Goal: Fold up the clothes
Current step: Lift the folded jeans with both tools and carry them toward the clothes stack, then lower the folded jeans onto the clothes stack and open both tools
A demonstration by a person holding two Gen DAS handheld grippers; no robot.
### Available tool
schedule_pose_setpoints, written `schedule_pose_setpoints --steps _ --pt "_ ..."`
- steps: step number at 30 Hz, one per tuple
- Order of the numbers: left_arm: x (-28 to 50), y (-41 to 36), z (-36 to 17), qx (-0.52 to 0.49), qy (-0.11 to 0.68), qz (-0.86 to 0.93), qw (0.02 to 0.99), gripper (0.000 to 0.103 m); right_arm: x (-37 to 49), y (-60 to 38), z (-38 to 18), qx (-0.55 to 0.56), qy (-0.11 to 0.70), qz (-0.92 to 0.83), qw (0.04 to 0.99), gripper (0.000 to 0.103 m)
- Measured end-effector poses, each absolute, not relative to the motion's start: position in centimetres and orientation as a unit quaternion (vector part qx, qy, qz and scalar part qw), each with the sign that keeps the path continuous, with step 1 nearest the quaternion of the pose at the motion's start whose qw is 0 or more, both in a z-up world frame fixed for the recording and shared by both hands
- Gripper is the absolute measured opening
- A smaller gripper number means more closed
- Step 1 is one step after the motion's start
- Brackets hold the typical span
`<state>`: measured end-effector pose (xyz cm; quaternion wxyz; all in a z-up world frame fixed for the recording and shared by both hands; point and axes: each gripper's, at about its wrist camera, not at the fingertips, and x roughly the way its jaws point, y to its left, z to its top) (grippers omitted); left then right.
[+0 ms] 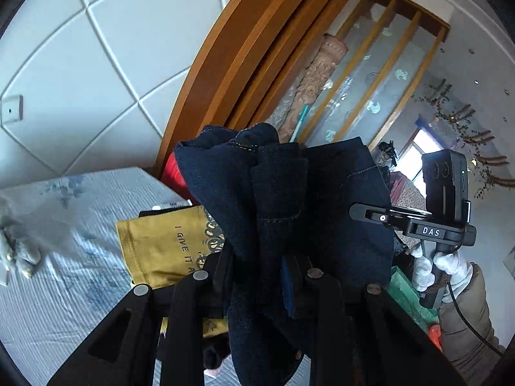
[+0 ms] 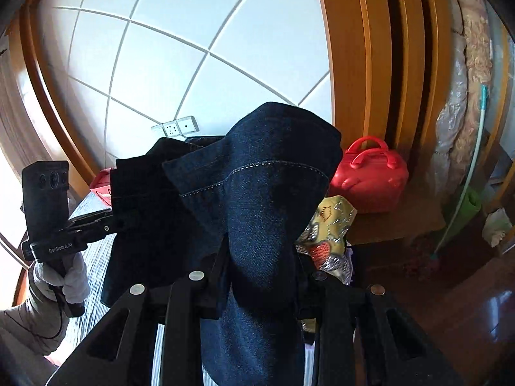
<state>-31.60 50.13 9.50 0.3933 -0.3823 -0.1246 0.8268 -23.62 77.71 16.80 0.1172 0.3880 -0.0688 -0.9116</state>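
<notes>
2 handheld grippers, left (image 1: pixel 267 276) and right (image 2: pixel 260 276), each clenched on dark denim jeans (image 2: pixel 264 193), lifted above the bed (image 1: pixel 64 289).

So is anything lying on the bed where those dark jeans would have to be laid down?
Yes. Both grippers, left and right, hold the dark blue denim jeans up in the air. Below, a mustard-yellow printed T-shirt lies on the pale blue striped bedsheet, taking up part of the surface.
</notes>
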Motion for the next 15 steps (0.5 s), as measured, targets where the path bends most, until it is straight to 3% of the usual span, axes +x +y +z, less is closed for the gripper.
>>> schedule_pose_setpoints --steps 3,4,7,10,15 --pt "-35.7 52.8 3.6 -0.441 -0.093 0.828 0.333 0.027 -28.8 81.5 10.9 0.433 -0.109 -0.885 0.135 0.028" --pt "-36.9 53.6 1.6 -0.457 -0.079 0.830 0.311 0.032 -30.6 82.5 8.6 0.449 -0.122 -0.874 0.139 0.030" --pt "-38.9 53.2 -1.5 -0.473 -0.102 0.829 0.282 0.038 -34.0 84.1 1.7 0.462 -0.171 -0.860 0.131 0.045" --pt "-39.5 53.3 -2.0 -0.474 -0.098 0.832 0.273 0.040 -35.3 85.0 0.3 0.439 -0.224 -0.857 0.148 0.050" --pt "-37.6 53.8 -0.5 -0.454 -0.024 0.854 0.255 0.047 -34.8 85.2 2.1 0.446 -0.182 -0.864 0.148 0.059"
